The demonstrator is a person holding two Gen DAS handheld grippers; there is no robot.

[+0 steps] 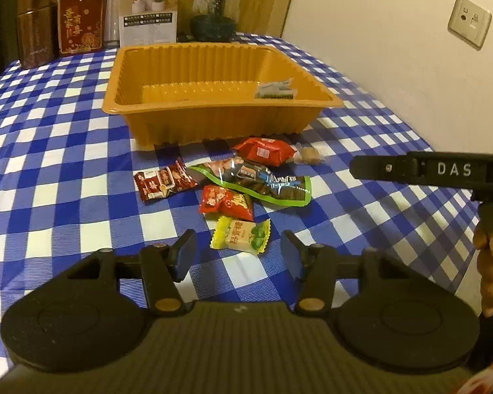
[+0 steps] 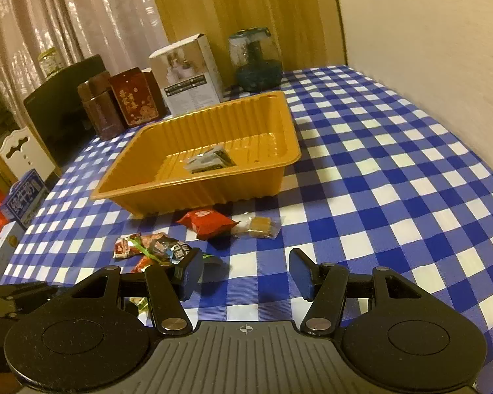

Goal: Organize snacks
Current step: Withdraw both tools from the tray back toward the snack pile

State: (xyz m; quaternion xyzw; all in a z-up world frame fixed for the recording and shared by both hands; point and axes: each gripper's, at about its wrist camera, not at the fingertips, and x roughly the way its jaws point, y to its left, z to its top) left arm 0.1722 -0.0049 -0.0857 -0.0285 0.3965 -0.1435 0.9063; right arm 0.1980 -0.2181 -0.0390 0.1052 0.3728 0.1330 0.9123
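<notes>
An orange plastic tray (image 1: 213,111) stands on the checked cloth with one small grey packet (image 1: 274,90) inside. In front of it lie loose snacks: a red packet (image 1: 264,152), a clear-wrapped brown sweet (image 1: 309,156), a dark red packet (image 1: 164,180), a green-edged bag (image 1: 256,180), another red packet (image 1: 226,202) and a yellow-green candy (image 1: 241,234). My left gripper (image 1: 239,256) is open, and the yellow-green candy lies just ahead between its tips, untouched. My right gripper (image 2: 246,274) is open over bare cloth, below the red packet (image 2: 207,223) and the brown sweet (image 2: 259,225).
Brown and red tins (image 1: 37,24), a white box (image 1: 149,8) and a glass jar (image 1: 215,8) line the table's far edge. The wall (image 1: 394,65) runs along the right side. One right-gripper finger (image 1: 378,167) reaches in from the right. A milk carton (image 2: 24,197) sits beyond the left edge.
</notes>
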